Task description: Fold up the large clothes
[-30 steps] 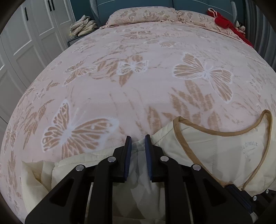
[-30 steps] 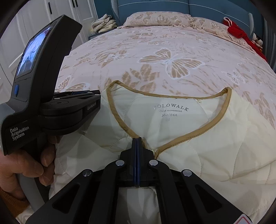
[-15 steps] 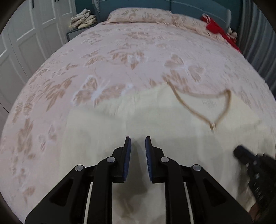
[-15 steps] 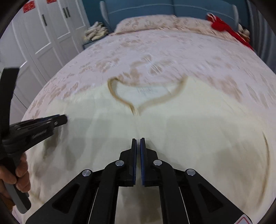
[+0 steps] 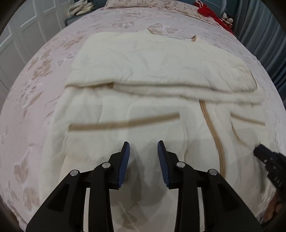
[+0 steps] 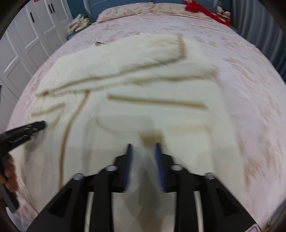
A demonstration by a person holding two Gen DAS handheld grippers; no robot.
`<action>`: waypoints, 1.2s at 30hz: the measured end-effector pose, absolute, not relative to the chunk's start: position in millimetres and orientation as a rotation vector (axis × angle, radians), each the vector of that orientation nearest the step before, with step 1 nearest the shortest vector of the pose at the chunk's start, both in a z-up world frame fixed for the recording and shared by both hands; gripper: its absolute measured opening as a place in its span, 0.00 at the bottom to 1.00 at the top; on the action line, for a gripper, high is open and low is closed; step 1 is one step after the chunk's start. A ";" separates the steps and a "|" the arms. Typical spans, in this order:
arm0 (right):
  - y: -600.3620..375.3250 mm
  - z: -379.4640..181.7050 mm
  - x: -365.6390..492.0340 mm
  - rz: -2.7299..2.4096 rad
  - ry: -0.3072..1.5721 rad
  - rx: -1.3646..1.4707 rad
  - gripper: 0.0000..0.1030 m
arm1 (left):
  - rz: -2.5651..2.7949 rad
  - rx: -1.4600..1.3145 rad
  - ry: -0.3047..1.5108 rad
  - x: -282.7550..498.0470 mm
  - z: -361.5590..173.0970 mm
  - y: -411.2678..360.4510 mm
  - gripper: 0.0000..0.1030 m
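Observation:
A cream quilted jacket (image 5: 160, 67) with tan trim lies spread on the butterfly-print bed (image 5: 35, 75), its sleeves folded across the chest. The tan pocket strip (image 5: 125, 123) and front edging (image 5: 212, 135) face me. My left gripper (image 5: 143, 151) hovers over the lower left part of the jacket. Its jaws are opening with nothing between the blue pads. In the blurred right wrist view, my right gripper (image 6: 143, 149) is over the jacket (image 6: 143, 62) near a tan patch, its jaws also opening and empty. Each gripper shows in the other's view: the right gripper (image 5: 268, 160) and the left gripper (image 6: 23, 133).
Pillows (image 6: 135, 9) and a red item (image 5: 211, 14) lie at the head of the bed. White wardrobe doors (image 6: 26, 41) stand on the left, and a blue curtain (image 5: 264, 41) hangs on the right. A pale bundle (image 5: 80, 7) sits on the nightstand.
Both grippers drew back from the neckline toward the jacket's lower part, so the whole garment shows. The right gripper let go of the collar edge, and both pairs of jaws spread apart.

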State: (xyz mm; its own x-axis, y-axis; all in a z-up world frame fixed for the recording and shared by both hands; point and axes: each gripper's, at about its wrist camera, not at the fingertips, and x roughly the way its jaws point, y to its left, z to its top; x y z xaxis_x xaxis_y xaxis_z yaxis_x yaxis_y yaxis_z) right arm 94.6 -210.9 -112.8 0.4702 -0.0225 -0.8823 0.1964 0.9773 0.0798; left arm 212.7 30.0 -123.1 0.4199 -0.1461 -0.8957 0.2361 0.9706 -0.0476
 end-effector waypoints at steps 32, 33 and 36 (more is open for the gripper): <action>-263.1 -91.1 -23.5 -0.273 1.032 0.362 0.06 | -0.101 -0.054 1.153 86.5 -91.4 144.0 0.09; -261.3 -83.2 -27.8 -0.263 1.027 0.349 0.06 | -0.112 -0.049 1.146 85.1 -85.6 142.7 0.08; -251.7 -64.3 -39.2 -0.231 1.032 0.297 0.06 | -0.160 -0.050 1.133 72.2 -62.7 137.9 0.08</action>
